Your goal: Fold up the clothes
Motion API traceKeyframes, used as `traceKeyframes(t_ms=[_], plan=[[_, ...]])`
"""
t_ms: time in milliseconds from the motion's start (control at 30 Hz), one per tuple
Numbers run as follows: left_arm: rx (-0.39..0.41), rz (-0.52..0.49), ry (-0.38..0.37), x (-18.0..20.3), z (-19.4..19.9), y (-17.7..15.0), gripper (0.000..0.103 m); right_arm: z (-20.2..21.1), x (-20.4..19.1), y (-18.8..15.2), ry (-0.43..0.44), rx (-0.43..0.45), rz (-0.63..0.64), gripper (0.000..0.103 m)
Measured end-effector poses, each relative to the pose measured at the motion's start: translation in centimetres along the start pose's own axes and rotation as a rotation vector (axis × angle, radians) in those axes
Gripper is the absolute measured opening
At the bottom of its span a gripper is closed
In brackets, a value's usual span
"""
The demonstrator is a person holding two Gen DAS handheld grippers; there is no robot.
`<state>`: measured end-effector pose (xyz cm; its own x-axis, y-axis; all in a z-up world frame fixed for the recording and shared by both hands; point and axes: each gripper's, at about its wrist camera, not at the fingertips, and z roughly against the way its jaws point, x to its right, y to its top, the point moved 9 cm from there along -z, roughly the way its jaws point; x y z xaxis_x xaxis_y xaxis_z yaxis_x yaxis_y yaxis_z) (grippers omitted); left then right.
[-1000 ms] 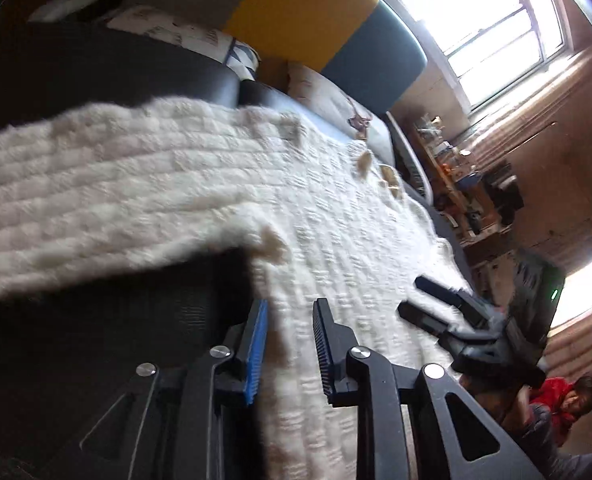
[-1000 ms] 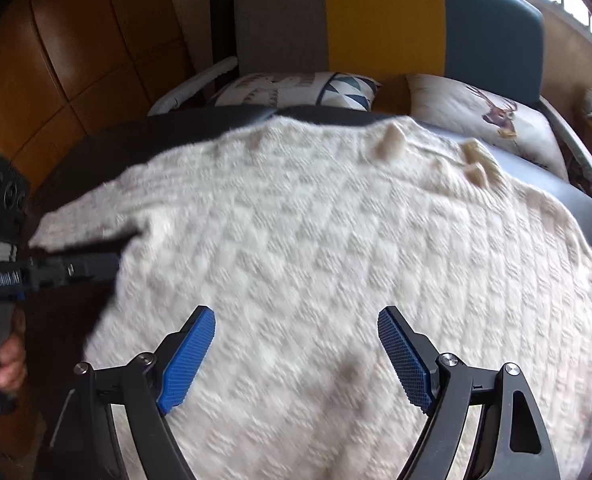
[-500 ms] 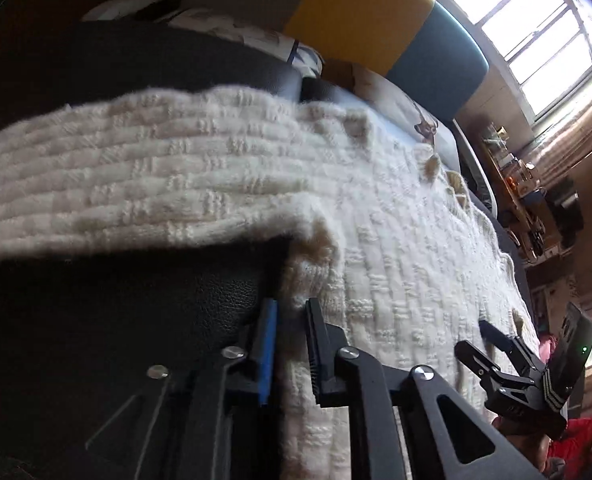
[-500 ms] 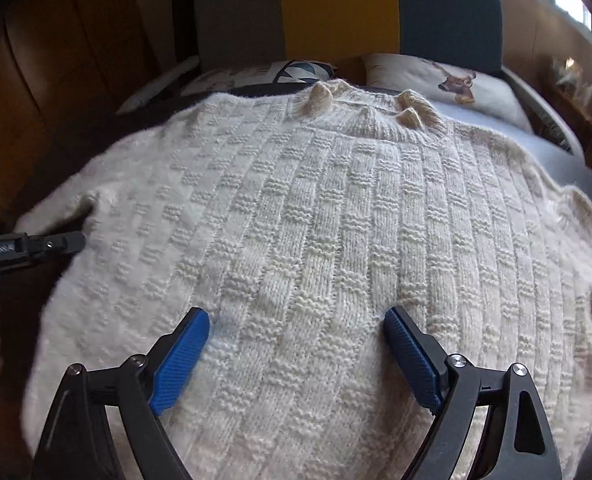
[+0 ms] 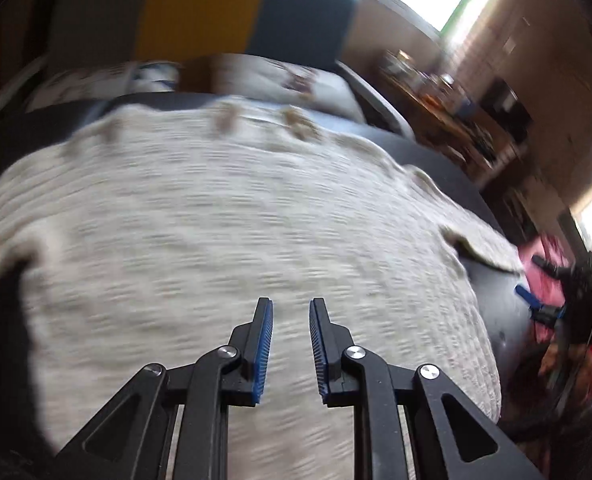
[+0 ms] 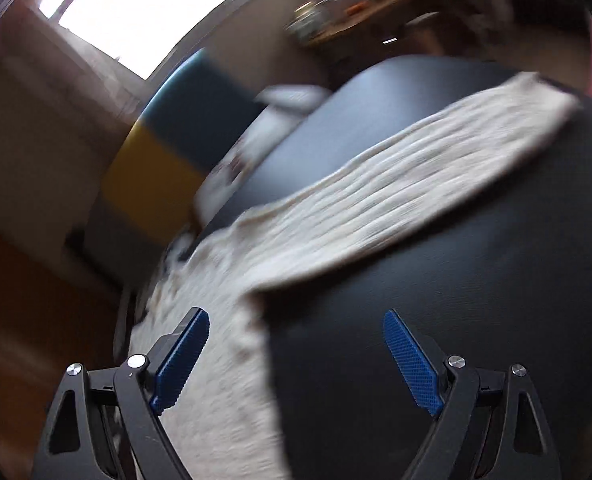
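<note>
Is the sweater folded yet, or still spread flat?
Still spread. The sweater lies open across the dark surface, and its sleeve stretches straight out to the side, not folded in.

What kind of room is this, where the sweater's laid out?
Probably a home living room: a cream knit sweater lies on a dark table, with a colour-block sofa and cushions behind, plus a bright window.
</note>
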<state>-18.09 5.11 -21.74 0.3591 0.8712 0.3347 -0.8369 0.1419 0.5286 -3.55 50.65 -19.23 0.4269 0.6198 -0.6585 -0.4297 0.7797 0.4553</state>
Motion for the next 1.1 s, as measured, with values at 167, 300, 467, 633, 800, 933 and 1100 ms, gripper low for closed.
traceKeyframes(t_ms=[167,300,467,633,800,933,1100], plan=[[-0.047,-0.101,-0.013,6.1,-4.1,1.3,0.018,2.1,8.7,6.4,-0.08,0.12,-0.181,0.09],[-0.087,-0.148,0.003,9.0,-7.6,2.3,0.018,0.7,11.6,9.0,-0.116,0.144,-0.238,0.09],[-0.133,-0.153,0.014,10.1,-10.1,2.4,0.018,-0.8,11.7,11.4,-0.093,0.194,-0.224,0.09],[-0.138,-0.164,0.013,10.1,-10.5,2.1,0.018,-2.2,12.5,12.6,-0.126,0.227,-0.22,0.049],[-0.137,-0.161,-0.005,10.0,-10.3,1.6,0.019,-2.7,14.8,12.8,-0.14,0.231,-0.31,0.009],[-0.135,-0.167,-0.014,9.9,-10.1,1.4,0.019,-2.9,13.9,13.1,-0.196,0.201,-0.236,0.009],[-0.145,-0.149,-0.026,9.9,-10.0,1.4,0.019,-2.4,14.6,12.8,-0.149,0.198,-0.331,0.015]])
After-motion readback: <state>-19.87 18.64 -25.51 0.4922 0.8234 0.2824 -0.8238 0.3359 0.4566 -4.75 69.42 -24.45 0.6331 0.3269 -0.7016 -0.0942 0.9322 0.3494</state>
